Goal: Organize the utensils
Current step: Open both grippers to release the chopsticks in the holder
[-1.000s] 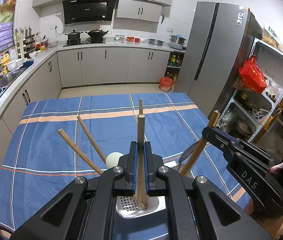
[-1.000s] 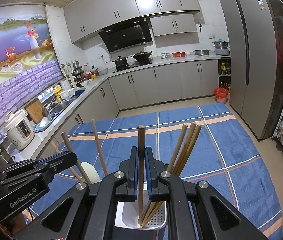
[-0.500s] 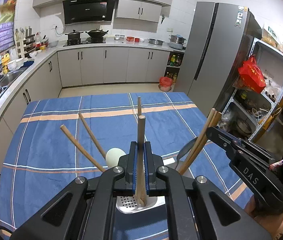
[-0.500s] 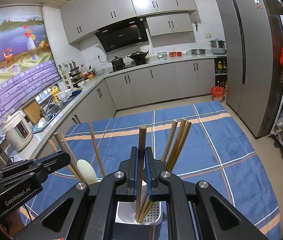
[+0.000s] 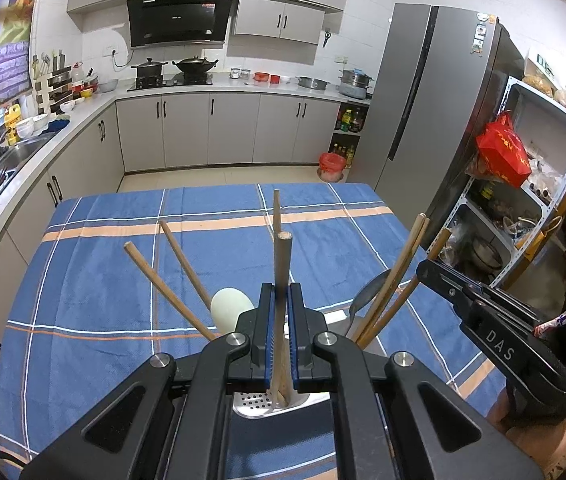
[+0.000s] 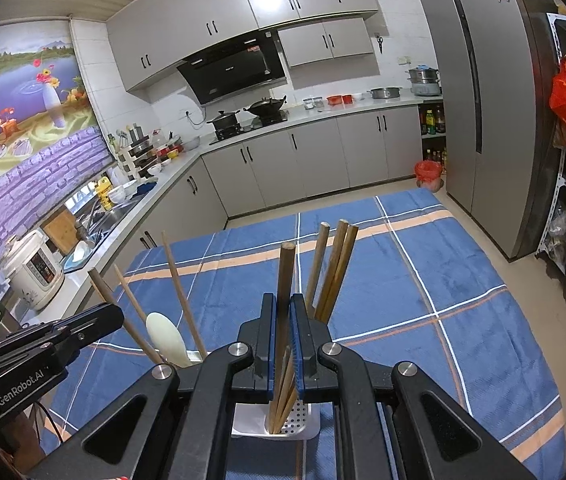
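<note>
My left gripper is shut on an upright wooden chopstick whose lower end reaches into a white perforated utensil holder on the blue checked tablecloth. My right gripper is likewise shut on a wooden chopstick standing in the same holder. Several more chopsticks lean out of the holder, along with a pale spoon and a metal spoon. Each gripper shows at the edge of the other's view.
The table sits in a kitchen with grey cabinets, a tall grey fridge on the right, a sink counter on the left and a metal shelf rack with a red bag.
Both grippers have held their chopsticks with little motion. In the left wrist view the chopsticks near the right gripper leaned a little further into sight.
</note>
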Motion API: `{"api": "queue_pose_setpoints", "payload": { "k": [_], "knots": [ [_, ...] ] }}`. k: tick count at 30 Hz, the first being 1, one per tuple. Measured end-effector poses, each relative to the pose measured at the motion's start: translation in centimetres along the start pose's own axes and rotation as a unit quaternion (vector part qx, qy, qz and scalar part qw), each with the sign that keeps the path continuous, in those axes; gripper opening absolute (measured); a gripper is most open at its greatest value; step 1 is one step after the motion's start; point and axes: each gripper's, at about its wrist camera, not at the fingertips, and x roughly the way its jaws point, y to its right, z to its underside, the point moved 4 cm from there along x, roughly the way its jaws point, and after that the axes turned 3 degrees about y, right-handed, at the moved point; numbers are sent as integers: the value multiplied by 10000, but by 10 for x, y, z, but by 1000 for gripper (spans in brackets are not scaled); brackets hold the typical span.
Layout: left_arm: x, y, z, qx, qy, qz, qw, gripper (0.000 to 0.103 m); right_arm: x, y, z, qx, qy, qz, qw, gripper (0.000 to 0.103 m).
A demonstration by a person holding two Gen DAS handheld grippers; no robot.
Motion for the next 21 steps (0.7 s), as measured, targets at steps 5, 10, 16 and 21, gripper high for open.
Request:
{"api": "queue_pose_setpoints", "payload": {
  "k": [5,10,16,21],
  "knots": [
    [-2,0,1,-47,-12,-32,10000,6,-1,1,0,-5,-2,19,10000,8],
    [-8,-5,3,-180,-34,-61,9998,6,-7,4,5,21,-46,50,10000,8],
    [-18,-8,4,-329,-47,-52,9994,31,-14,2,9,59,-69,111,9999,44],
    [-34,-4,5,-348,79,-57,9993,40,-25,0,12,19,-42,128,9999,45]
  ]
}}
